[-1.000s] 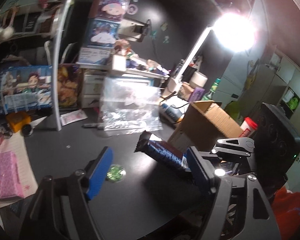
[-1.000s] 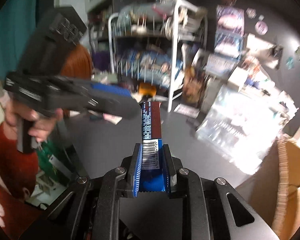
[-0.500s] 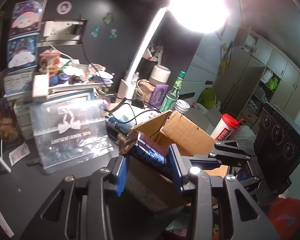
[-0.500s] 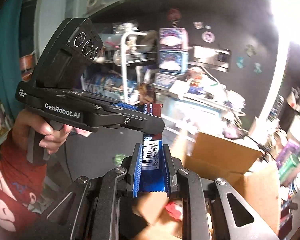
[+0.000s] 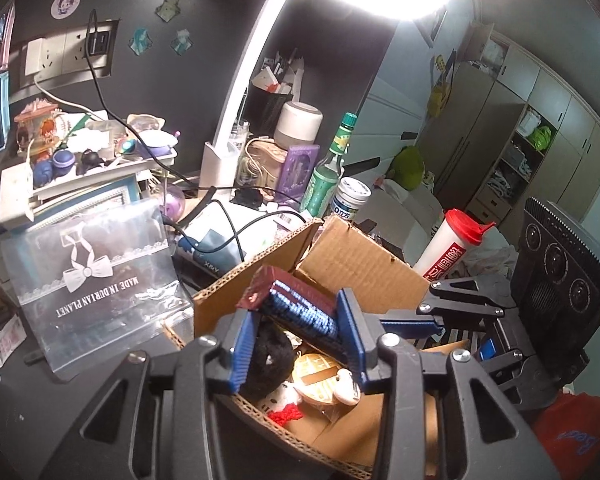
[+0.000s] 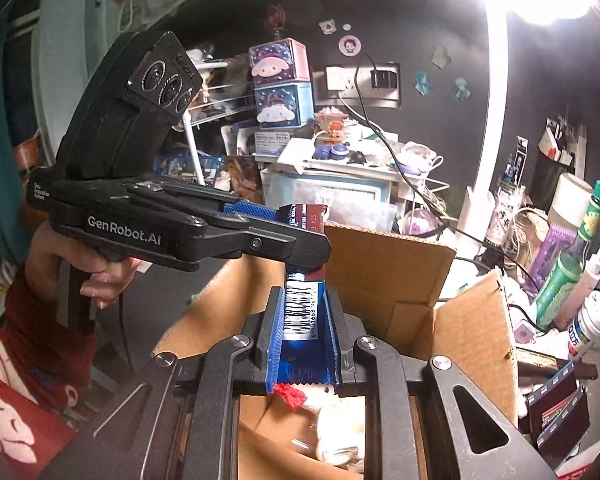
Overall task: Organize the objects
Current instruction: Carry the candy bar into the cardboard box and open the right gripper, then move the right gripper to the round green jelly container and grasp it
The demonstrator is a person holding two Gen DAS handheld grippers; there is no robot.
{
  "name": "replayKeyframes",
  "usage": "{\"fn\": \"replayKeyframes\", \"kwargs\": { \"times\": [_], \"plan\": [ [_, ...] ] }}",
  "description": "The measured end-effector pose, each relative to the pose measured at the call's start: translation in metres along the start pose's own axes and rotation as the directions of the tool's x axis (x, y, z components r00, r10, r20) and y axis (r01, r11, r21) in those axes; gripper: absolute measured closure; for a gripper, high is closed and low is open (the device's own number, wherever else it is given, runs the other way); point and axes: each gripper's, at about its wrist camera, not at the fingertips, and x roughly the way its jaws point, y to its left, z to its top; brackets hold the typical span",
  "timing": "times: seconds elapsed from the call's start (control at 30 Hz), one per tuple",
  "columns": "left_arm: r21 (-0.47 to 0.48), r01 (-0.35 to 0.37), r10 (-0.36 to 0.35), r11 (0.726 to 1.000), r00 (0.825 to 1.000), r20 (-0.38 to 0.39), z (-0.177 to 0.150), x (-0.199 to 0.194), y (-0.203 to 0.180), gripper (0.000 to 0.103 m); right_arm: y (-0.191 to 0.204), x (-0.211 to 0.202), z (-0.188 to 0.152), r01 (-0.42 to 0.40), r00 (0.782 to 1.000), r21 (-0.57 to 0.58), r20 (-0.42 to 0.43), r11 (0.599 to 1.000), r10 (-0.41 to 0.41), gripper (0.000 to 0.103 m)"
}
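While both grippers hold the same snack bar (image 6: 302, 312), it hangs directly above the open cardboard box (image 6: 388, 276), not yet inside it. The right gripper (image 6: 302, 344) is clamped on the barcode end of the wrapper, its blue pads pressed against both long edges. The left gripper (image 5: 296, 344) comes in from the side; in its own view the bar (image 5: 300, 312) lies between its blue fingers (image 5: 242, 344), touching at least the right one, but I cannot tell whether the fingers really press on it or only stand around it.

The long axis of the bar runs forward along the fingers of the right gripper, away from it, and crosses the left gripper's fingers at an angle. The box (image 5: 364, 256) opening is below both claws, with a black plush toy (image 5: 270, 354) and a gold round package (image 5: 320, 376) already lying in it. In my judgement, the next move is a lowering and a release, and the right gripper, holding the near end firmly, is the one which should decide it.
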Motion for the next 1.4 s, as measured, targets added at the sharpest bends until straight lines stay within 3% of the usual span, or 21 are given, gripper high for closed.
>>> {"fn": "replayKeyframes", "kwargs": {
  "times": [0.03, 0.1, 0.2, 0.43, 0.73, 0.97, 1.1, 1.4],
  "plan": [
    [0.002, -0.012, 0.012, 1.000, 1.000, 0.007, 0.001, -0.001, 0.000, 0.043, -0.001, 0.000, -0.001, 0.011, 1.000, 0.002, -0.002, 1.000, -0.011, 0.077],
    [0.010, -0.036, 0.035, 0.999, 0.999, 0.031, 0.001, -0.008, 0.001, 0.032, 0.000, -0.002, -0.003, 0.034, 0.999, -0.003, -0.002, 0.999, -0.034, 0.071],
    [0.009, -0.037, 0.037, 0.999, 0.998, 0.047, -0.001, -0.021, 0.004, 0.031, -0.002, -0.005, -0.002, 0.040, 0.999, 0.003, -0.005, 0.999, -0.040, 0.071],
    [-0.019, -0.136, 0.137, 0.991, 0.986, 0.100, -0.018, -0.066, 0.022, 0.029, 0.018, -0.004, 0.006, 0.026, 1.000, -0.025, -0.003, 0.999, -0.026, 0.071],
    [-0.099, -0.289, 0.301, 0.952, 0.942, 0.145, -0.063, -0.133, 0.067, 0.024, 0.103, 0.026, 0.022, -0.141, 0.990, -0.131, -0.016, 0.981, 0.140, 0.071],
    [-0.171, -0.359, 0.382, 0.918, 0.914, 0.133, -0.111, -0.166, 0.107, 0.022, 0.167, 0.089, 0.012, -0.261, 0.961, -0.147, -0.132, 0.954, 0.243, 0.071],
    [-0.205, -0.366, 0.390, 0.908, 0.917, 0.088, -0.141, -0.169, 0.129, 0.021, 0.175, 0.136, -0.004, -0.261, 0.948, -0.106, -0.215, 0.960, 0.234, 0.071],
    [-0.267, -0.359, 0.372, 0.894, 0.928, -0.001, -0.184, -0.151, 0.159, 0.021, 0.165, 0.214, -0.031, -0.152, 0.949, -0.142, -0.298, 0.978, 0.104, 0.065]
  ]
}}
